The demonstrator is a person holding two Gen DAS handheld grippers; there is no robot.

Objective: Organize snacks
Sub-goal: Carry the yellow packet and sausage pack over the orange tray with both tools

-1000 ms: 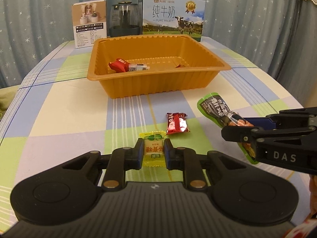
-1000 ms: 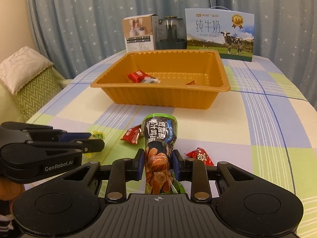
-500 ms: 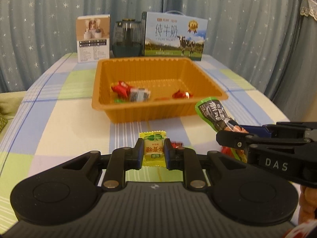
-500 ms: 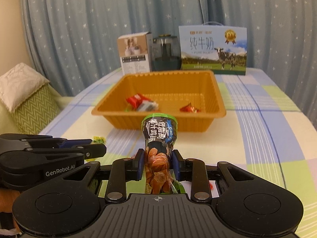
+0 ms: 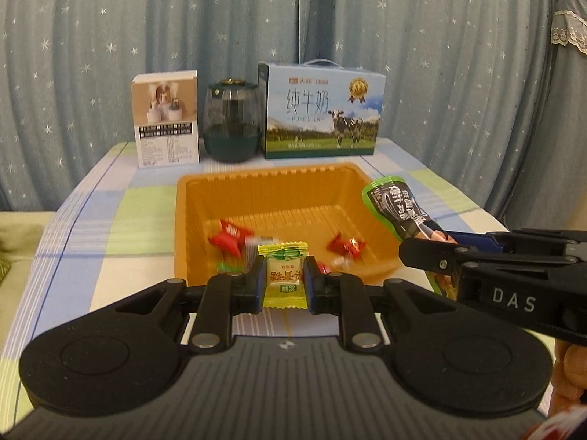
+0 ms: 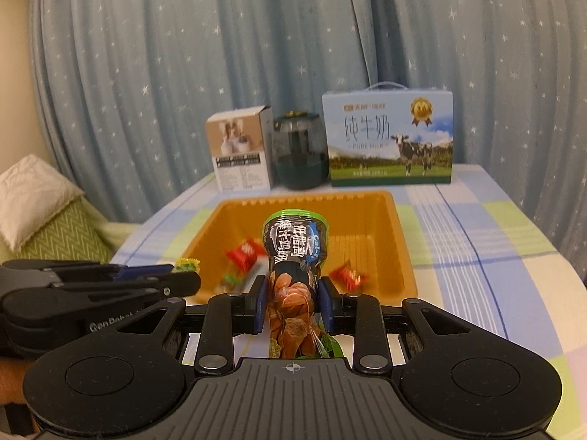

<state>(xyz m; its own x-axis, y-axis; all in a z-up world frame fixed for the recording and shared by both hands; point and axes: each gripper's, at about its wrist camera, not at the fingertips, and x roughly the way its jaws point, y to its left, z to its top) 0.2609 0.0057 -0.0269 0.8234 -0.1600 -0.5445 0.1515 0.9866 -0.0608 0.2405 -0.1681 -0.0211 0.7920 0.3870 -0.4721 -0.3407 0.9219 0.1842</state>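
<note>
**Both snacks lifted off the worktop and carried toward the tray**

A second ago both claws sat low over the checked worktop point(image 5: 110, 278) with their snacks only just picked up; now both have risen and moved in toward the orange tray point(image 5: 183, 227), which fills the middle of each view. The left claw point(image 5: 282, 282) is clenched on a yellow candy point(image 5: 282, 275), held upright between its pads in front of the tray's near wall. The right claw point(image 6: 293, 304) is clenched on a green-and-black snack pouch point(image 6: 293, 253), whose top stands up over the tray's near edge in the right wrist view. From the left wrist camera the same pouch point(image 5: 400, 209) is seen beside the tray's right rim.

The tray already holds red-wrapped candies point(image 5: 229, 236) and a few other small pieces. Judging by this, the pick-up step is done for these two items and the drop into the tray comes next; neither snack appears to be fully over the tray's floor yet.
</note>
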